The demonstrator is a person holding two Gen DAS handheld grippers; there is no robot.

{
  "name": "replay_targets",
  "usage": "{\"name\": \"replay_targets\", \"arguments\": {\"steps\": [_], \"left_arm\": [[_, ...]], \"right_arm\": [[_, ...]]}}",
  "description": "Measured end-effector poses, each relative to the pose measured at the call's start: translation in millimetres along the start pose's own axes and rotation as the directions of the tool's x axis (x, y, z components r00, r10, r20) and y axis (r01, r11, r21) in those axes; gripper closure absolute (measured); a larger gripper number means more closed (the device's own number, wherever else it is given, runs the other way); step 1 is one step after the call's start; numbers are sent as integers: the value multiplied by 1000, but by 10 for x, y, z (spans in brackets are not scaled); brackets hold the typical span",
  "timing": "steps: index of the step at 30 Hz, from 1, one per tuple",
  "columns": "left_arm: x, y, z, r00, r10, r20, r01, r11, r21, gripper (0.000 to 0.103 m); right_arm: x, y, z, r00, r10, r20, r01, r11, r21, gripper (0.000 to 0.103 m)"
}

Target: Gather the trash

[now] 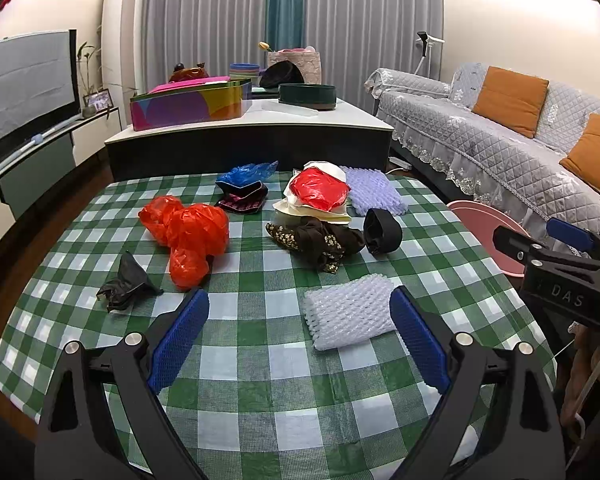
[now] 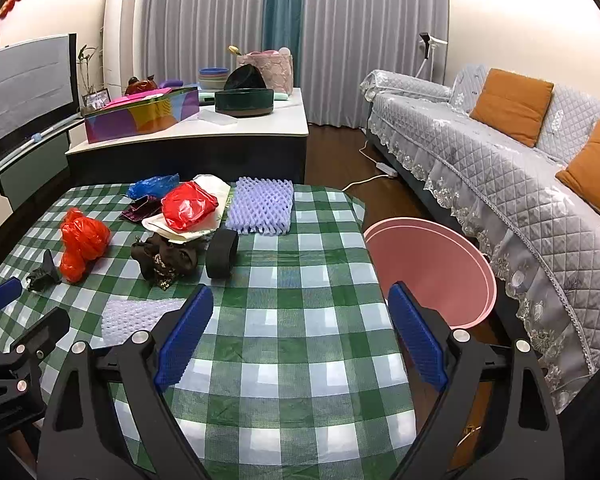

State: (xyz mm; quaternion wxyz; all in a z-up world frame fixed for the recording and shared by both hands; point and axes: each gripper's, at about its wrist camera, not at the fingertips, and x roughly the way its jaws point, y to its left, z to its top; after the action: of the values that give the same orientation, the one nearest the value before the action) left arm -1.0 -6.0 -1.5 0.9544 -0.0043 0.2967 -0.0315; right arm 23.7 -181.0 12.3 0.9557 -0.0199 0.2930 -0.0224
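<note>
lying on the checked tablecloth (image 1: 260,360), a white foam net (image 1: 350,312) is seen just inside the left gripper (image 1: 300,312), w/ jaws wide & empty. right gripper (image 2: 300,312) also wide, nothing held; pink bin (image 2: 432,268) beside it.

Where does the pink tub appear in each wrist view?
Left wrist view: the pink tub peeks out at the right edge, behind the right gripper.
Right wrist view: right of centre, beside the table.
Shared landmark: the black band.
</note>
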Motion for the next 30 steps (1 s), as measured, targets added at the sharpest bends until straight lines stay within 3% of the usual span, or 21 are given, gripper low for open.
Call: {"name": "replay_targets", "arguments": {"steps": [30], "left_arm": [[-9, 46, 26, 1000, 4, -5, -4, 1000, -10, 14]], "right_arm": [[7, 48, 30, 1000, 13, -10, -13, 1000, -1, 16]]}}
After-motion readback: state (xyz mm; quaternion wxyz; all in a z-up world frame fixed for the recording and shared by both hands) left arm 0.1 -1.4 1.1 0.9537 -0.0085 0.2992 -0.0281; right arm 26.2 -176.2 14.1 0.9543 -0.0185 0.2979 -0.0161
